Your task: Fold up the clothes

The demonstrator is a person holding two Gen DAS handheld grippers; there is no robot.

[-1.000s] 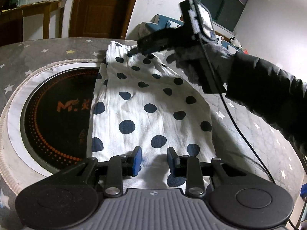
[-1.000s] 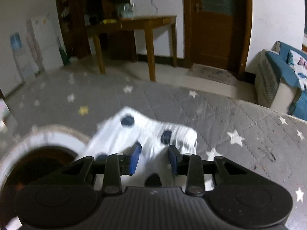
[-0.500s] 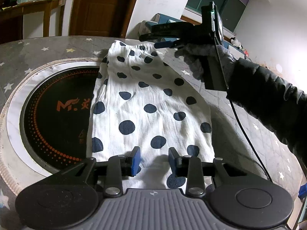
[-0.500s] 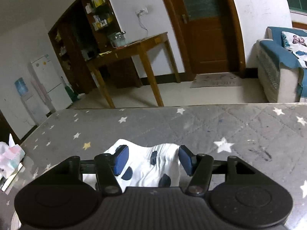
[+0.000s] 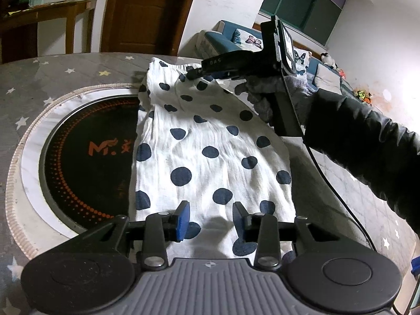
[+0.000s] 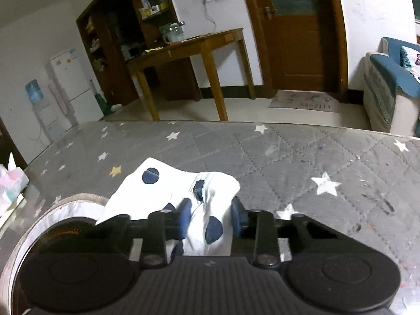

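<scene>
White crinkly polka-dot garment [image 5: 210, 144] lies mid-frame on the grey star-quilted counter [image 6: 288, 152], partly over a round black cooktop [image 5: 86, 152]. Right claw [image 6: 208, 216], spread wider half a second ago, is closing, pinching bunched far edge. Left claw [image 5: 210, 216] opening, pads apart over near hem. Gloved hand [image 5: 258, 95] angled downward.

"M" logo on black disc [image 5: 86, 157]

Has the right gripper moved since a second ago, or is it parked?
Yes. In the left wrist view the right gripper lifted towards the sofa, then dropped back onto the polka-dot garment's far edge, jaws closing on it.
</scene>
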